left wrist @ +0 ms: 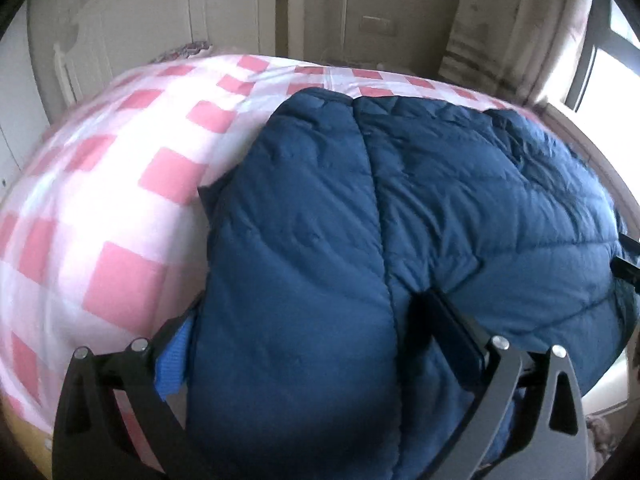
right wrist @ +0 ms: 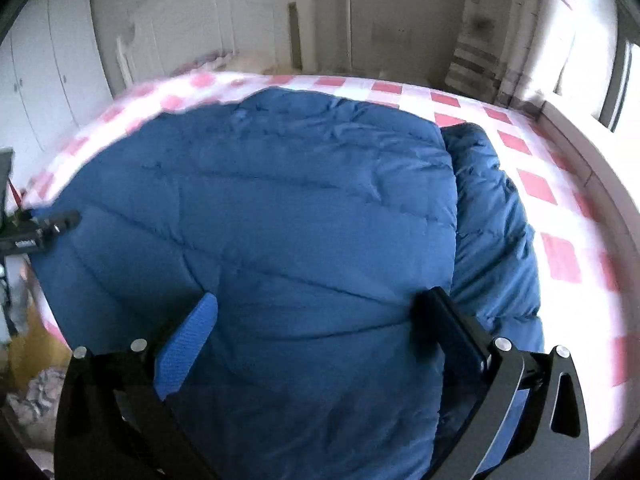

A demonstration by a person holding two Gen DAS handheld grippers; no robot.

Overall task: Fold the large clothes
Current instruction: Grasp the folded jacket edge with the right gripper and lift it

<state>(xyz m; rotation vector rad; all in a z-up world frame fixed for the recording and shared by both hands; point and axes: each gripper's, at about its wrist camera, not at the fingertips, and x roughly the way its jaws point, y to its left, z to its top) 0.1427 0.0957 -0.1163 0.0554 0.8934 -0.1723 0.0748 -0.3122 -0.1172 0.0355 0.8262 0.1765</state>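
Note:
A dark blue quilted down jacket [left wrist: 420, 208] lies on a bed with a pink-and-white checked sheet [left wrist: 120, 184]. One half is folded over along a seam down the middle. My left gripper [left wrist: 312, 308] stands wide open at the near edge of the jacket. Padded fabric bulges between its fingers and covers most of the left blue pad [left wrist: 174, 364]. In the right wrist view the jacket [right wrist: 280, 200] fills the middle, with a sleeve [right wrist: 492, 220] beside it on the right. My right gripper [right wrist: 322, 298] is also wide open, with the jacket between its fingers.
A white headboard [right wrist: 200, 24] and a wall stand behind the bed. White wardrobe doors [right wrist: 48, 64] are on the left and a bright window [left wrist: 608, 72] is on the right. Part of the other gripper [right wrist: 40, 228] shows at the jacket's left edge. Crumpled cloth [right wrist: 36, 392] lies on the floor.

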